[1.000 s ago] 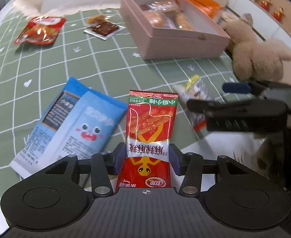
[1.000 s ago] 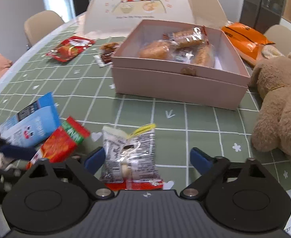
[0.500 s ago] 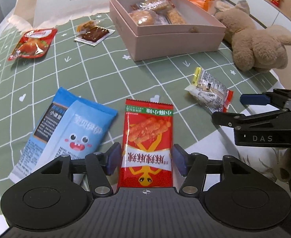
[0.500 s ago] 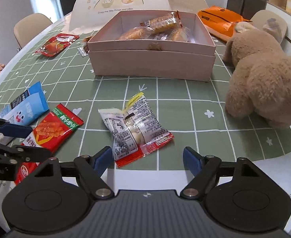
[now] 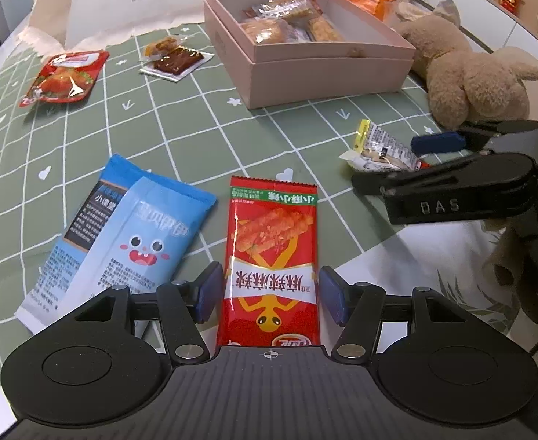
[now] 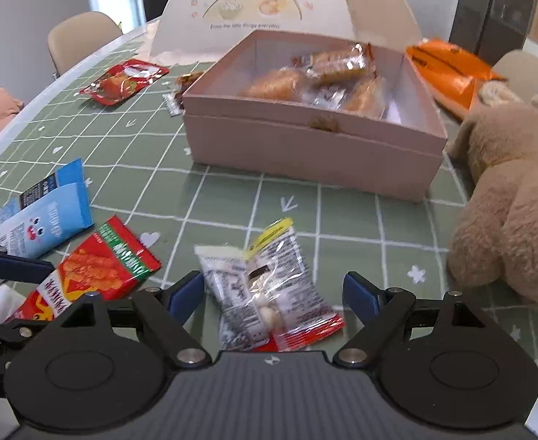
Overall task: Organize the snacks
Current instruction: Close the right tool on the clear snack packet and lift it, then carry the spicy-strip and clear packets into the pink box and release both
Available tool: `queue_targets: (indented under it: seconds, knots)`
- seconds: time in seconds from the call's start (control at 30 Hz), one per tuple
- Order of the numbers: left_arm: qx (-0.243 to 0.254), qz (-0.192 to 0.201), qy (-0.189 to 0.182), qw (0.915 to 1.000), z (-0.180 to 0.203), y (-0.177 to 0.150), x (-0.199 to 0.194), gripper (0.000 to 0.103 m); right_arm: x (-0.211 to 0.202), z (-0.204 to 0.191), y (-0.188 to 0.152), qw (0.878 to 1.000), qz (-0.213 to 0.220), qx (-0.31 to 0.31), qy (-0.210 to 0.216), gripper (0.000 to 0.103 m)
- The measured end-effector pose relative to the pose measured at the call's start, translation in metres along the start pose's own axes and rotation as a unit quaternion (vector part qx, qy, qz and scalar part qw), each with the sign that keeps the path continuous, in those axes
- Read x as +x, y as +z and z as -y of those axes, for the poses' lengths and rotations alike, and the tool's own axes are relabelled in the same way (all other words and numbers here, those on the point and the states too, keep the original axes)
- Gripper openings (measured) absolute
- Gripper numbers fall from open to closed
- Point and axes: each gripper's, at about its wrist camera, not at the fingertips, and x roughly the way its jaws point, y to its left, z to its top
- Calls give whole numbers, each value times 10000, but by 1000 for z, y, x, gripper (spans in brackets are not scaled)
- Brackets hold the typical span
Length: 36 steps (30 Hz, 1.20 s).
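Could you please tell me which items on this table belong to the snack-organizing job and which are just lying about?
Part of the job:
red snack packet
clear snack packet
blue packets
red pouch
dark sauce sachet
pink box
left gripper
right gripper

Just lying about:
teddy bear
orange bag

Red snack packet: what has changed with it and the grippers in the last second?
The left gripper opened and let go of the red snack packet, which lies flat on the tablecloth. The right gripper stayed open around the clear packet. The pink box did not move.
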Motion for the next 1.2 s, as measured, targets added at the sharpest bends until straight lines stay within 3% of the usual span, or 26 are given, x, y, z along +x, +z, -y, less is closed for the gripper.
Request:
queue_targets:
  seconds: [0.2,0.5,0.53,0.63,0.9,0.97,1.03,1.1,1.17,1.2]
  knots:
    - [34,31,74,10000,3,-1,0,64,-12,-15,-8,9983,-215,-109,537,84]
    - [102,69,131,9998,8,-3,1,69,3,-3,10,9978,-211,613,128,84]
    - [110,70,130,9998,7,-3,1,69,4,-3,11,9976,-207,650,130,82]
    - [108,72,134,9998,7,-3,1,69,4,-11,13,9988,-185,449,-39,54]
    - [238,-10,231,9994,12,-1,3,70,-31,-4,-6,9991,-72,409,-115,52]
    - [399,-19,316,9987,17,0,6,74,-36,0,-12,9987,-84,428,-245,52]
    - [513,-65,320,9981,22,1,10,88,-42,3,-17,9983,-72,477,-332,52]
    - [613,-197,315,9974,28,4,15,94,-47,4,-18,9980,-19,497,-401,52]
    - [611,-223,317,9974,28,8,16,91,-53,3,-18,9978,72,464,-463,52]
    - [611,-164,325,9975,27,9,15,78,-56,3,-18,9978,121,443,-486,52]
